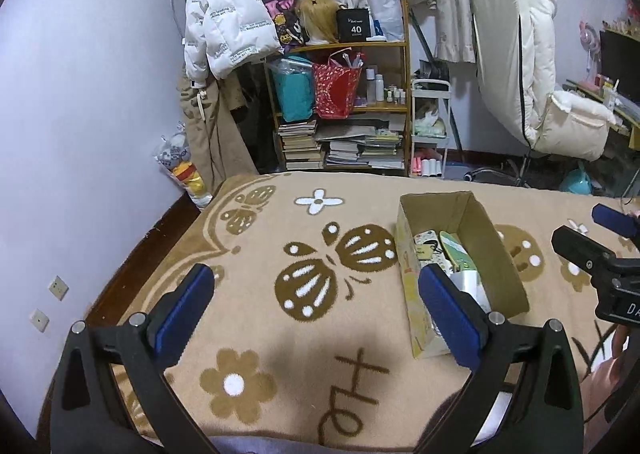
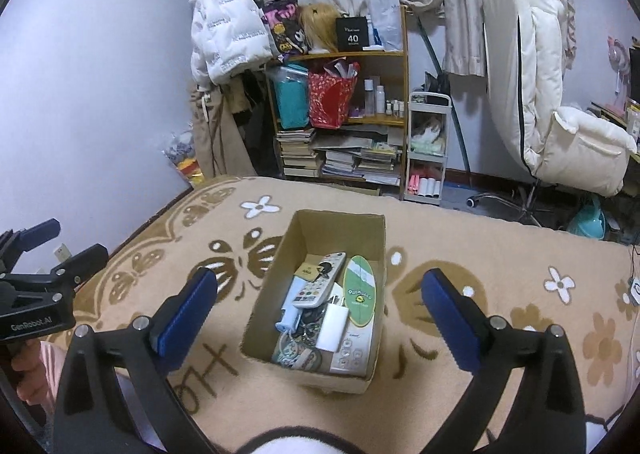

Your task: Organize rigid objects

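A cardboard box point(image 2: 340, 230) sits on the tan butterfly blanket point(image 2: 500, 266), seen also in the left wrist view as the box point(image 1: 486, 238). Inside lie a white remote point(image 2: 320, 280), a green oval card point(image 2: 359, 294), a white charger point(image 2: 333, 326), a second remote point(image 2: 352, 350) and a round patterned item point(image 2: 296, 352). My right gripper point(image 2: 320, 294) hovers open over the box with nothing held. My left gripper point(image 1: 316, 286) stands open above the blanket, left of the box, empty. The right gripper point(image 1: 600, 254) shows at the right edge of the left wrist view, and the left gripper point(image 2: 36, 254) at the left edge of the right wrist view.
Behind the bed stand a wooden shelf point(image 1: 404, 93) with bags, bottles and stacked books, a white cart point(image 1: 430, 129), a hanging white jacket point(image 1: 224, 21) and a padded chair point(image 1: 532, 85). A lilac wall point(image 1: 80, 93) bounds the left. A person's hand point(image 2: 28, 370) holds the left gripper.
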Motion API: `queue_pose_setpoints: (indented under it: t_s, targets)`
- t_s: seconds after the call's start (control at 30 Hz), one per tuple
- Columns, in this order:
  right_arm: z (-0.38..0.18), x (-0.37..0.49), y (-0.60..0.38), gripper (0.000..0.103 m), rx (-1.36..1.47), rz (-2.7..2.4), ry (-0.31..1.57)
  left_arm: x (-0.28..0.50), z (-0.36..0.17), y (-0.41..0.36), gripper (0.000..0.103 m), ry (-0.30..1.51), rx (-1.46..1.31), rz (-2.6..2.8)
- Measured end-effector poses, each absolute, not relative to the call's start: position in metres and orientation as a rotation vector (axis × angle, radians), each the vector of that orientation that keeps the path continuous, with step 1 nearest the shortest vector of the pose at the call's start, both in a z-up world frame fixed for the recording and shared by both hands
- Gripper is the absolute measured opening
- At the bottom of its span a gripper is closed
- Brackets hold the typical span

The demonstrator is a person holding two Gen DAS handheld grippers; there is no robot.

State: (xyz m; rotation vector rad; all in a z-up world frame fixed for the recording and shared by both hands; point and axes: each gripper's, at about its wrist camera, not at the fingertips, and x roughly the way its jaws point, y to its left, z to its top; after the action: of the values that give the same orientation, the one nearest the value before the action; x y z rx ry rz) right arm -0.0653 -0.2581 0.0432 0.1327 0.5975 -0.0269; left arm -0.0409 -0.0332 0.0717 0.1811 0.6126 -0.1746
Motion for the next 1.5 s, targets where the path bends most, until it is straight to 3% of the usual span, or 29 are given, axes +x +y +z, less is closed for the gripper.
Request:
queue_pose_setpoints:
  t_s: [0.53,1.0,1.5]
  targets:
    - [0.039,-0.101,-0.240,0.103,0.137,-0.019,0.500,-0.074,0.080,-0.018,0.101,0.469,0.148,-0.182]
    - [0.006,-0.103,-0.242,0.103,0.167,-0.024,0.525,-0.058,0.034,-0.014,0.101,0.535,0.155,-0.171]
    - [-0.009,-0.100,-0.245,0.103,0.174,-0.025,0.547,-0.057,0.022,-0.010,0.101,0.541,0.151,-0.187]
